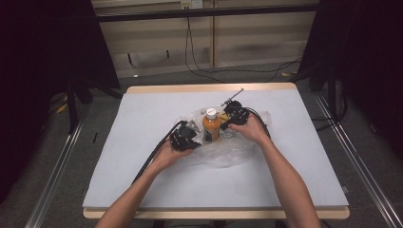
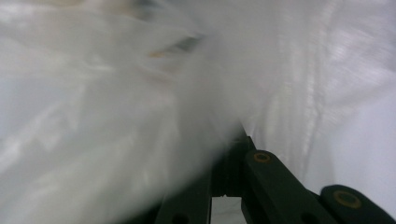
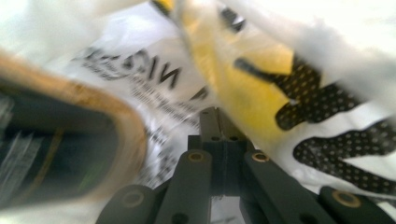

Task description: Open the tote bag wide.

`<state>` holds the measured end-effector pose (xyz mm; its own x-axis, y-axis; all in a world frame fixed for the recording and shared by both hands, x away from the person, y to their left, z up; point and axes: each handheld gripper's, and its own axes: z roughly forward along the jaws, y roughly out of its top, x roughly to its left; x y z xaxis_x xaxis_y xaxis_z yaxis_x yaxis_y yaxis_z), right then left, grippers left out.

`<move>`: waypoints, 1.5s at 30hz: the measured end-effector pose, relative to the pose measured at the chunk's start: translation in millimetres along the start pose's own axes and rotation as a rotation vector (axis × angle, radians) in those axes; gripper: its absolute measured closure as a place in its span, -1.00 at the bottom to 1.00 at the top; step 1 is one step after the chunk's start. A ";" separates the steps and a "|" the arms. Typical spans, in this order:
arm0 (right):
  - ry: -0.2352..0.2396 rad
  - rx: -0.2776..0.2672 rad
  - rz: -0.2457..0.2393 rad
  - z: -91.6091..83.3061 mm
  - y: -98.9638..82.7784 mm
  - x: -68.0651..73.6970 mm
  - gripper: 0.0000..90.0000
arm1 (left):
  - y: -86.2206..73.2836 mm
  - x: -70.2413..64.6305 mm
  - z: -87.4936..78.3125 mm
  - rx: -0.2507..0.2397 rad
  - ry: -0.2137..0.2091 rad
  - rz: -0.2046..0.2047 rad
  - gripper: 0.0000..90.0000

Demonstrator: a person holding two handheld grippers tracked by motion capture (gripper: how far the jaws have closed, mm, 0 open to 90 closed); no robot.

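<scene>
Forearms entered from the near table edge, each hand carrying a gripper. Left gripper (image 1: 186,137) sat at the left side of a clear plastic bag (image 1: 223,154) — its jaws were closed on a fold of the film (image 2: 140,116), which blurred white across the left gripper view. Right gripper (image 1: 236,116) stood at the bag's far right edge, jaws drawn together on printed plastic (image 3: 261,93), yellow and black-dotted. Orange bottle (image 1: 211,126) with white cap stood upright between the two grippers, within the bag's crumpled mouth, mid-table on the grey mat (image 1: 142,123).
</scene>
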<state>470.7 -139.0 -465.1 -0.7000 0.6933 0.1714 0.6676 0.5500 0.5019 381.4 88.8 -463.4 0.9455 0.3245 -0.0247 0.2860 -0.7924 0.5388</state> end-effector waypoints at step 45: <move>-0.034 -0.079 0.132 0.2 58.5 -15.2 1.00 | -17.0 -74.0 -40.5 -0.090 -0.129 0.143 1.00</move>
<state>520.5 -117.3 -438.5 -0.5973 0.7735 0.2118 0.7303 0.4154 0.5423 300.3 99.2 -436.6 0.9892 0.1390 -0.0473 0.1384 -0.7743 0.6176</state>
